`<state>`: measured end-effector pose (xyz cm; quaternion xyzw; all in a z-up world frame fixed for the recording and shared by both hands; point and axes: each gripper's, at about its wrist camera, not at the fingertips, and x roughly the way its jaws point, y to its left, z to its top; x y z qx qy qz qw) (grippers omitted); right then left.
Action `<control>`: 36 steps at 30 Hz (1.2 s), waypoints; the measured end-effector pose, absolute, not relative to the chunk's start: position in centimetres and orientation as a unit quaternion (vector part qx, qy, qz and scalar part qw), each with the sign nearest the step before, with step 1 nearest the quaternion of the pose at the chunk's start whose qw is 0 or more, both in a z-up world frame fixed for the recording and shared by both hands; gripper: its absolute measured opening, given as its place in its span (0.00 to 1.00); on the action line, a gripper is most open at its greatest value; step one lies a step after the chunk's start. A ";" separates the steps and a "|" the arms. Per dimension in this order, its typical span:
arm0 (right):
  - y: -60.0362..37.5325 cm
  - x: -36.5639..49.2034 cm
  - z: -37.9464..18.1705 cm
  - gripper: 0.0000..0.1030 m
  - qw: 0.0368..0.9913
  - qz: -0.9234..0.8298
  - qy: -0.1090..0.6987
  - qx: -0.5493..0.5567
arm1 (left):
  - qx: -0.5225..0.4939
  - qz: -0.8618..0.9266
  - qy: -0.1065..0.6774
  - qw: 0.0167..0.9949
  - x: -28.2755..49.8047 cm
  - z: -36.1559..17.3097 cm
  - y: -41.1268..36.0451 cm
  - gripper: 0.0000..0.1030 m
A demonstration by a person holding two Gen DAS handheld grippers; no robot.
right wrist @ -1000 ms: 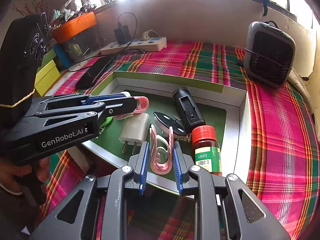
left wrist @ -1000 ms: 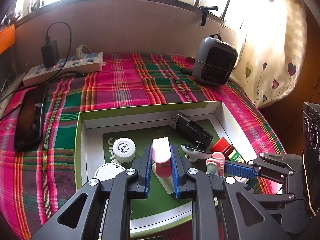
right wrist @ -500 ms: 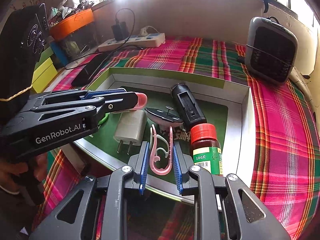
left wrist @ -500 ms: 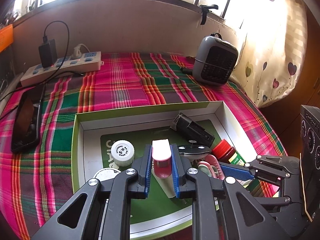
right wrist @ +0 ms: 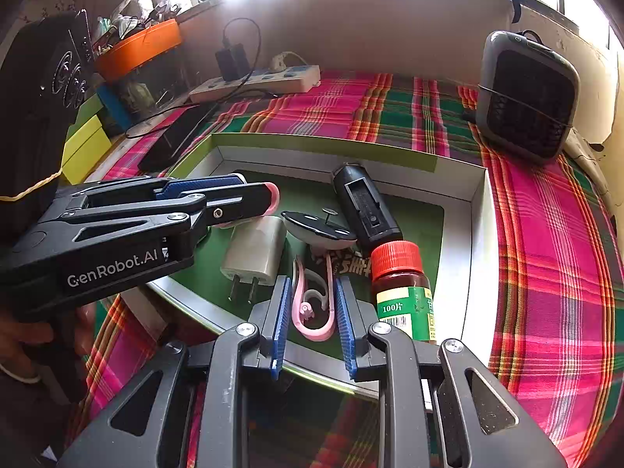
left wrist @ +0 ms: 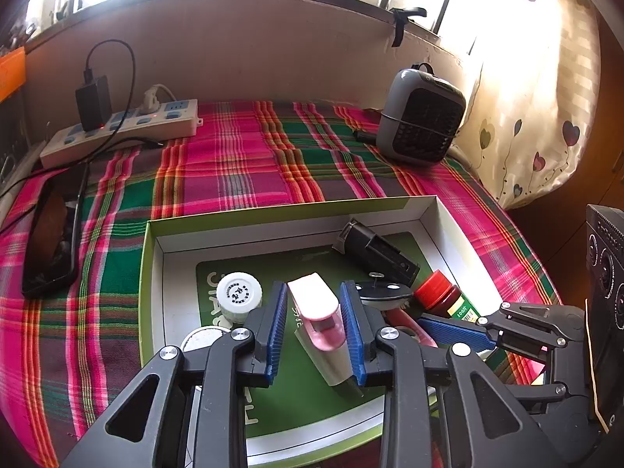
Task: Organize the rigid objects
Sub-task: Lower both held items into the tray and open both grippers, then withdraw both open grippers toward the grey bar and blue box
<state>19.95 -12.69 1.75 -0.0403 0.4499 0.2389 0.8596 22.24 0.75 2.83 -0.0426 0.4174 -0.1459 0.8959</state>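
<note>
Two hand-held grippers reach over the shallow green-rimmed cardboard box (left wrist: 427,204) on the plaid cloth. Left hand-held gripper (left wrist: 315,321) is closed on a pink-and-white plastic clip (left wrist: 318,308), lifted above the box floor. Right hand-held gripper (right wrist: 312,314) clamps a pink curved plastic hook (right wrist: 314,304) low inside the box, just beside the red-capped brown pill bottle (right wrist: 401,284) and near the white plug adapter (right wrist: 255,253).
</note>
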 end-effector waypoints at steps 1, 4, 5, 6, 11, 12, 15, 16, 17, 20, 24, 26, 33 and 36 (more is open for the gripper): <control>-12.7 20.0 1.7 0.24 0.860 0.239 0.450 -0.039 | -0.042 -0.146 0.418 0.896 22.2 2.8 0.8 0.31; -12.8 20.0 1.7 0.25 0.860 0.236 0.450 -0.035 | -0.043 -0.146 0.418 0.896 22.1 2.9 0.7 0.31; -12.8 20.0 1.7 0.25 0.860 0.236 0.451 -0.033 | -0.042 -0.146 0.418 0.896 22.1 2.9 0.7 0.31; -12.9 20.0 1.7 0.25 0.860 0.236 0.451 -0.031 | -0.041 -0.145 0.418 0.896 22.1 2.9 0.7 0.31; -12.9 19.9 1.7 0.28 0.860 0.235 0.452 -0.028 | -0.042 -0.144 0.420 0.895 22.0 2.8 0.7 0.31; -13.0 19.9 1.7 0.28 0.861 0.234 0.452 -0.027 | -0.042 -0.144 0.420 0.895 22.0 2.8 0.7 0.31; -13.1 19.9 1.7 0.30 0.861 0.232 0.452 -0.024 | -0.042 -0.143 0.420 0.895 21.9 2.9 0.7 0.31; -13.1 19.9 1.7 0.32 0.861 0.232 0.452 -0.024 | -0.042 -0.142 0.419 0.896 21.8 2.9 0.8 0.31; -13.1 19.9 1.7 0.33 0.861 0.232 0.451 -0.024 | -0.042 -0.141 0.419 0.896 21.8 2.9 0.8 0.31; -13.0 19.8 1.7 0.34 0.862 0.233 0.450 -0.023 | -0.041 -0.139 0.420 0.896 21.6 3.0 0.9 0.31; -13.1 19.7 1.9 0.35 0.863 0.232 0.447 -0.025 | -0.036 -0.131 0.416 0.899 21.1 3.3 0.9 0.31; -13.1 19.5 2.0 0.35 0.865 0.231 0.445 -0.027 | -0.024 -0.126 0.410 0.903 20.6 3.6 0.7 0.32; -13.6 18.7 2.6 0.41 0.870 0.228 0.437 -0.024 | -0.017 -0.126 0.400 0.907 19.0 4.6 0.4 0.32; -13.9 18.1 3.1 0.42 0.873 0.231 0.429 -0.022 | -0.020 -0.122 0.394 0.911 18.2 5.2 0.8 0.32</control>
